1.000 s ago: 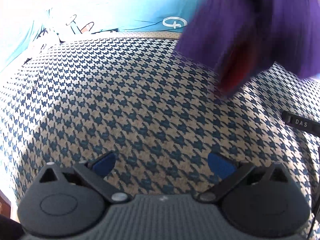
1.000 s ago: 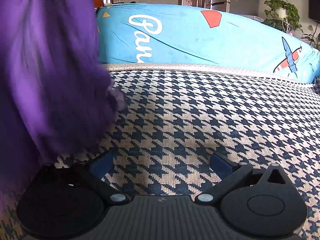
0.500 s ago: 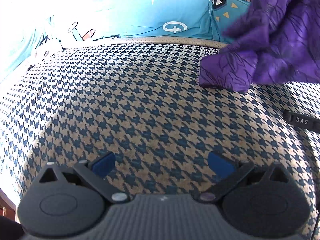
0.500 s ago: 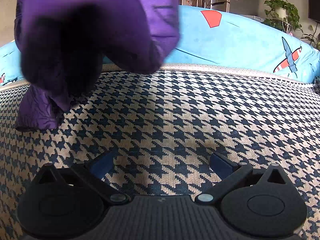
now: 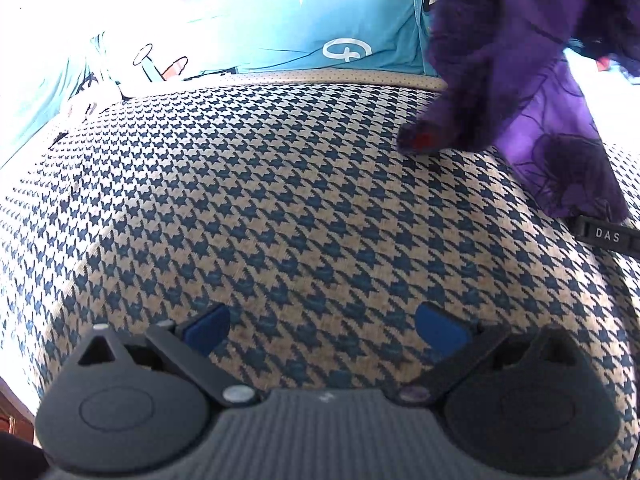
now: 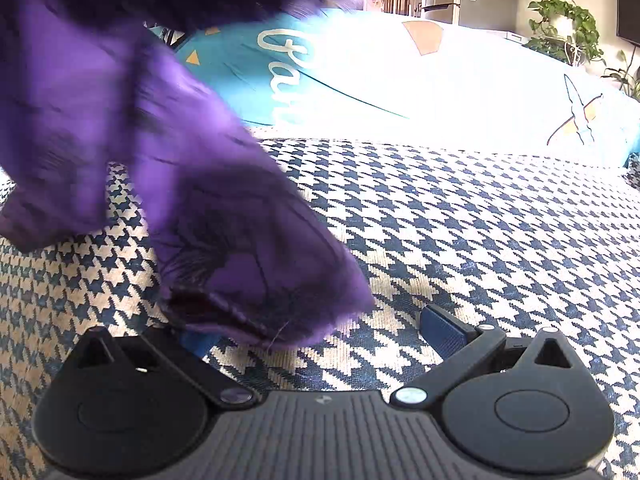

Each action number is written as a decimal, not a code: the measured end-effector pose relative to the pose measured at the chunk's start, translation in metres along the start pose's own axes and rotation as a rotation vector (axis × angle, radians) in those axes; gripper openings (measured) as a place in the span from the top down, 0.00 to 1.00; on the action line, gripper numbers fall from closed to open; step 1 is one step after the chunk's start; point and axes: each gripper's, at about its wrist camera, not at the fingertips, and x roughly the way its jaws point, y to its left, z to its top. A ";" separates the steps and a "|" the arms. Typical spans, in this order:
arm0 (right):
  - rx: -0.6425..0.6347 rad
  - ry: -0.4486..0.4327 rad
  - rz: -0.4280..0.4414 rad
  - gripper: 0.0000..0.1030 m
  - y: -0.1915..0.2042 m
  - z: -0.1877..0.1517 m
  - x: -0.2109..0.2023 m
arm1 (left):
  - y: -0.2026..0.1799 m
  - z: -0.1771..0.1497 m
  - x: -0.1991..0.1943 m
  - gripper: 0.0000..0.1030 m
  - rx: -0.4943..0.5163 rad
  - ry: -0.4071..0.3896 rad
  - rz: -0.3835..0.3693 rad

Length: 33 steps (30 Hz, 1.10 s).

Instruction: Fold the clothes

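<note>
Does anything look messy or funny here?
Yes. The purple garment hangs bunched and crumpled above the houndstooth cover, not flat. Both the left gripper and right gripper have open jaws.

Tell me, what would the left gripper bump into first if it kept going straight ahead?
Probably the houndstooth cover: the open left gripper points low across it. The purple garment hangs off to the right, seemingly outside that line.

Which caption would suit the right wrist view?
Open right gripper above the houndstooth cover, a blurred purple garment dangling over its left finger.

Across the lower frame, both the left gripper (image 5: 323, 330) and right gripper (image 6: 320, 330) are showing black ribbed bodies, silver pivot screws and blue fingers (image 5: 440, 330).
</note>
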 end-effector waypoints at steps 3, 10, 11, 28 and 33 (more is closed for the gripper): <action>0.001 0.000 0.000 0.00 0.001 -0.001 0.000 | -0.003 0.000 0.001 0.00 0.011 0.007 -0.008; 0.002 -0.001 0.000 0.00 0.003 -0.002 0.000 | -0.011 -0.001 0.006 0.00 0.020 0.009 -0.010; 0.002 -0.001 0.000 0.00 0.003 -0.002 0.000 | -0.012 -0.001 0.007 0.00 0.020 0.010 -0.012; 0.006 -0.013 -0.010 0.00 0.007 -0.005 0.001 | -0.020 -0.011 0.027 0.00 0.029 0.038 -0.031; 0.006 -0.014 -0.012 0.00 0.008 -0.006 0.002 | -0.020 -0.010 0.034 0.00 0.013 0.036 -0.032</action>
